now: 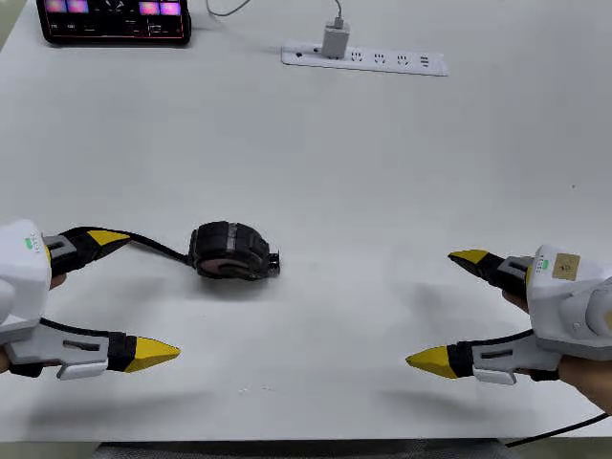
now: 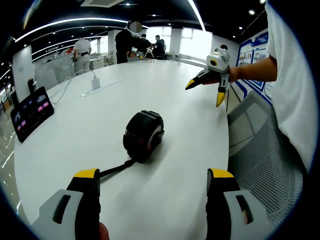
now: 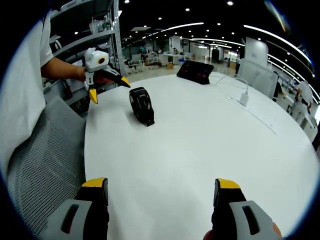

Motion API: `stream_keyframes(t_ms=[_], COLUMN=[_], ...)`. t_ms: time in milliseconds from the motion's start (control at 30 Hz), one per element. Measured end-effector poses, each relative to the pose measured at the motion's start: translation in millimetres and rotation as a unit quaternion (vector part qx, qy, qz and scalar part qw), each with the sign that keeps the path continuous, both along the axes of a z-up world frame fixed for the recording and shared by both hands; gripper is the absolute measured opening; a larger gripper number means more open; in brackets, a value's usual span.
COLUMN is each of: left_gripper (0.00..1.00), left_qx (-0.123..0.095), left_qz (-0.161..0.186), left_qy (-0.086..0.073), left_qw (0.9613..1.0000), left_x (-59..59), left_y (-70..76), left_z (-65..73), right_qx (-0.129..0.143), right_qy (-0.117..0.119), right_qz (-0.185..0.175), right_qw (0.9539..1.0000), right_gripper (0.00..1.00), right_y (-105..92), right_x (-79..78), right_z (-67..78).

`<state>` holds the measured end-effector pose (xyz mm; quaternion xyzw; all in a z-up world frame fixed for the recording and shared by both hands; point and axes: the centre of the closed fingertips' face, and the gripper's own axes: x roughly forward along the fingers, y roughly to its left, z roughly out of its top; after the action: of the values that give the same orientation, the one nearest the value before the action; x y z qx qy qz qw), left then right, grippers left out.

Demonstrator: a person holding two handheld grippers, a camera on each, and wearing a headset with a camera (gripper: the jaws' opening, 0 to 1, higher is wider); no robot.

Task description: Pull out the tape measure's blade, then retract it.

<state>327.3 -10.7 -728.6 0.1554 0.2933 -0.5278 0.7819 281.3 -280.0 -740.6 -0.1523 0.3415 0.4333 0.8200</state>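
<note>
Tape measure (image 1: 229, 251), black, blade seemingly wound in: placed toward the near left of the bench (image 1: 335, 143), just ahead of the left gripper (image 1: 150, 295). Right gripper (image 1: 430, 308) was held well apart, near the right edge. Fingers (image 1: 143, 353) of both were spread, nothing clamped. Pulling-out step judged not yet begun; case would need steadying, then the blade tip (image 1: 273, 261) pinching and drawing. Tip was too small to resolve; contact between strap (image 1: 158, 249) and a left finger could not be told.

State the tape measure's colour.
The tape measure is mostly black, clearest in the left gripper view.
</note>
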Motion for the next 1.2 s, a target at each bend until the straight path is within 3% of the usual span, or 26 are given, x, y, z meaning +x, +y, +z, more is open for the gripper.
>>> stream_keyframes(t_ms=[1200], left_gripper=[0.84], left_qx=[0.011], left_qz=[-0.041], left_qy=[-0.009], left_qw=[0.9991], left_x=[23.9], left_y=[-25.5], left_z=[-4.5], right_qx=[0.013], right_qy=[-0.018], right_qz=[0.041], right_qw=[0.9989], right_gripper=[0.84], right_y=[36.7], right_x=[36.5], right_z=[-3.0])
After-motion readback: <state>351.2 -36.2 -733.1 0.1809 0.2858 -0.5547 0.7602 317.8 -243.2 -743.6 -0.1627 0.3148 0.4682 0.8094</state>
